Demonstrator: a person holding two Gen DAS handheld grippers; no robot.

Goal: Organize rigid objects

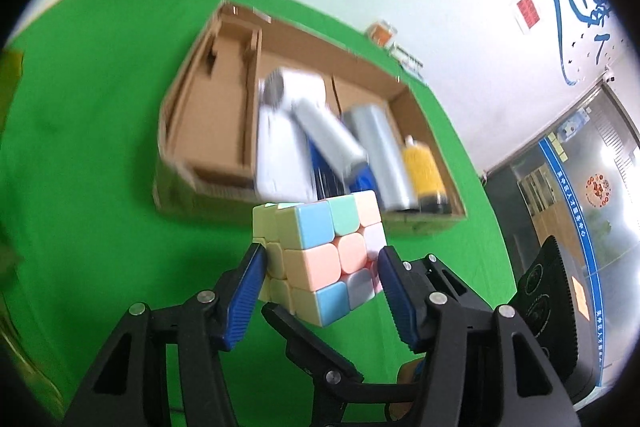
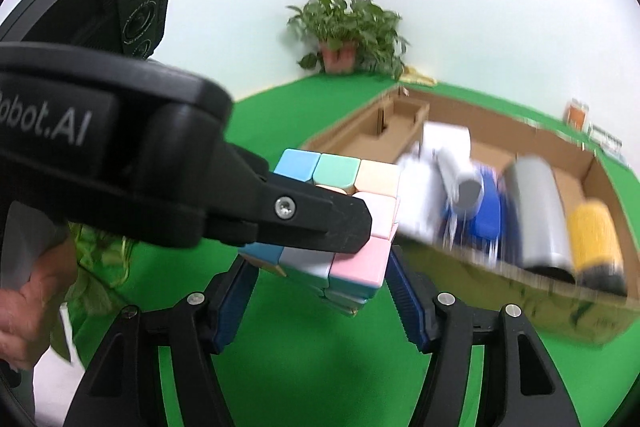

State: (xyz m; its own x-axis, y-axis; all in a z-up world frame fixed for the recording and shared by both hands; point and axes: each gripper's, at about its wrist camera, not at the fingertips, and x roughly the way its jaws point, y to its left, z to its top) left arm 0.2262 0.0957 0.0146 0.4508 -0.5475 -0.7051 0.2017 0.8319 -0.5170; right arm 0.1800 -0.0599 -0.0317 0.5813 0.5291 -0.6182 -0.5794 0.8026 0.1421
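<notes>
A pastel puzzle cube [image 1: 320, 247] hangs in the air over the green table, in front of the cardboard box [image 1: 192, 99]. My left gripper [image 1: 320, 263] is shut on it, its blue pads [image 1: 250, 287] pressing two opposite sides. In the right wrist view the same cube [image 2: 360, 259] sits between the tips of my right gripper [image 2: 320, 267], whose pads touch its lower edges, so it is shut on the cube as well. The black finger of the left gripper crosses the cube from the left there. The box [image 2: 480, 115] holds a white carton [image 1: 276, 155], two silver cylinders [image 1: 380, 155] and a yellow bottle [image 1: 424, 171].
The box's left part [image 1: 224, 115] holds only cardboard inserts. A potted plant [image 2: 348, 31] stands at the far table corner, and small jars [image 1: 384, 33] sit behind the box. A hand [image 2: 24, 307] grips the left tool at the left edge. Leaves [image 2: 96, 267] lie near it.
</notes>
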